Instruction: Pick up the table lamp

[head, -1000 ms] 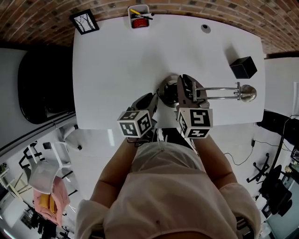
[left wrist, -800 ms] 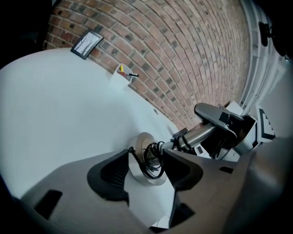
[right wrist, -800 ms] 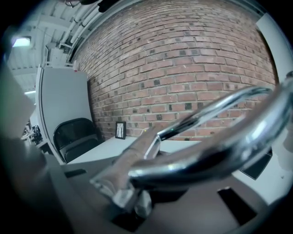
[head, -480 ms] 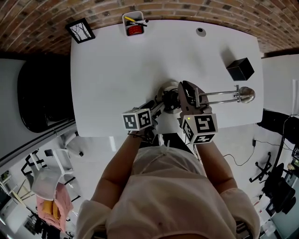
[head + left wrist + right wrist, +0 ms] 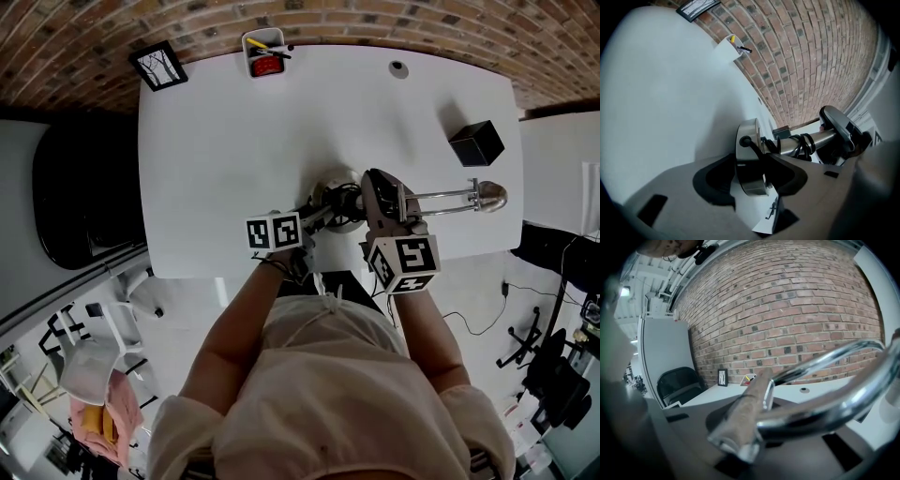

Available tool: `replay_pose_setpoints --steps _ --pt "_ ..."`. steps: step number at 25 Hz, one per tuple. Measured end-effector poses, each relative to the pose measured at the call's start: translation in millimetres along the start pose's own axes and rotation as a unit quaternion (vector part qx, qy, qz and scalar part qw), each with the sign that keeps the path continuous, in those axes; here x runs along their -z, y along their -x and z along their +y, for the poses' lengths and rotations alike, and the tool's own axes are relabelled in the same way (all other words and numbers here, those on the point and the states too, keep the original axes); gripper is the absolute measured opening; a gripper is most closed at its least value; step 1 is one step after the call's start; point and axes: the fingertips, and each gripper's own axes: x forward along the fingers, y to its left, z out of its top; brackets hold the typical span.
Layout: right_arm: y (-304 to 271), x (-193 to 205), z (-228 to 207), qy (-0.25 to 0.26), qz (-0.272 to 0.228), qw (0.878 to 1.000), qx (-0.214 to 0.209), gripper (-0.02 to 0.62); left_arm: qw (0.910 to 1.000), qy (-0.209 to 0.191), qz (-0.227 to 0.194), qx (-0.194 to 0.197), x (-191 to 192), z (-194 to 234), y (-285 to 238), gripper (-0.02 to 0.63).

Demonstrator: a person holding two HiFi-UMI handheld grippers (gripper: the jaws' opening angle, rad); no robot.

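Note:
The table lamp (image 5: 441, 195) lies on its side on the white table (image 5: 225, 141), near the front edge. Its round metal base (image 5: 330, 184) is at the left and its head (image 5: 494, 196) at the right. My right gripper (image 5: 380, 192) is shut on the lamp's arm just right of the base; the chrome rods (image 5: 825, 413) cross between its jaws. My left gripper (image 5: 323, 211) reaches in from the left. Its jaws are wide and just closing, with the base disc (image 5: 749, 159) edge-on between them and no clear pressing. A black cord (image 5: 801, 145) is wound round the stem.
A black cube (image 5: 475, 142) sits on the table behind the lamp head. A white pen holder (image 5: 264, 52) and a small picture frame (image 5: 157, 66) stand at the far edge by the brick wall. A black chair (image 5: 84, 178) is left of the table.
My left gripper has moved forward and down to the lamp's base, and its jaws have gone from nearly shut to wide around the disc. The right gripper keeps its hold, unmoved.

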Motion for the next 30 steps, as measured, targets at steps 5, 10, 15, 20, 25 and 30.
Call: replay_pose_setpoints --steps 5,10,15,20,25,30 --pt "1.8 -2.4 -10.8 -0.021 -0.008 1.0 0.006 0.046 0.9998 -0.013 -0.007 0.01 -4.5 -8.5 -3.2 0.183" --pt "2.5 -2.3 -17.5 -0.036 -0.011 0.999 0.003 0.044 0.9996 0.006 -0.011 0.024 -7.8 -11.5 -2.1 0.161" --pt "-2.4 -4.3 -21.8 -0.035 0.002 0.999 0.007 0.041 0.9995 0.018 -0.009 0.025 -9.4 -14.0 -3.3 0.158" --pt "0.0 -21.1 -14.0 0.013 0.002 1.0 0.009 0.031 0.9991 0.028 -0.008 0.03 -10.1 -26.9 3.0 0.158" --pt "2.5 -58.6 -1.3 0.043 -0.026 0.999 -0.011 0.031 0.9982 0.018 -0.041 0.04 -32.8 -48.7 17.4 0.158" --pt "8.1 -102.7 11.0 0.055 -0.044 0.997 -0.026 0.031 0.9957 -0.008 -0.081 0.044 -59.8 -78.9 40.6 0.161"
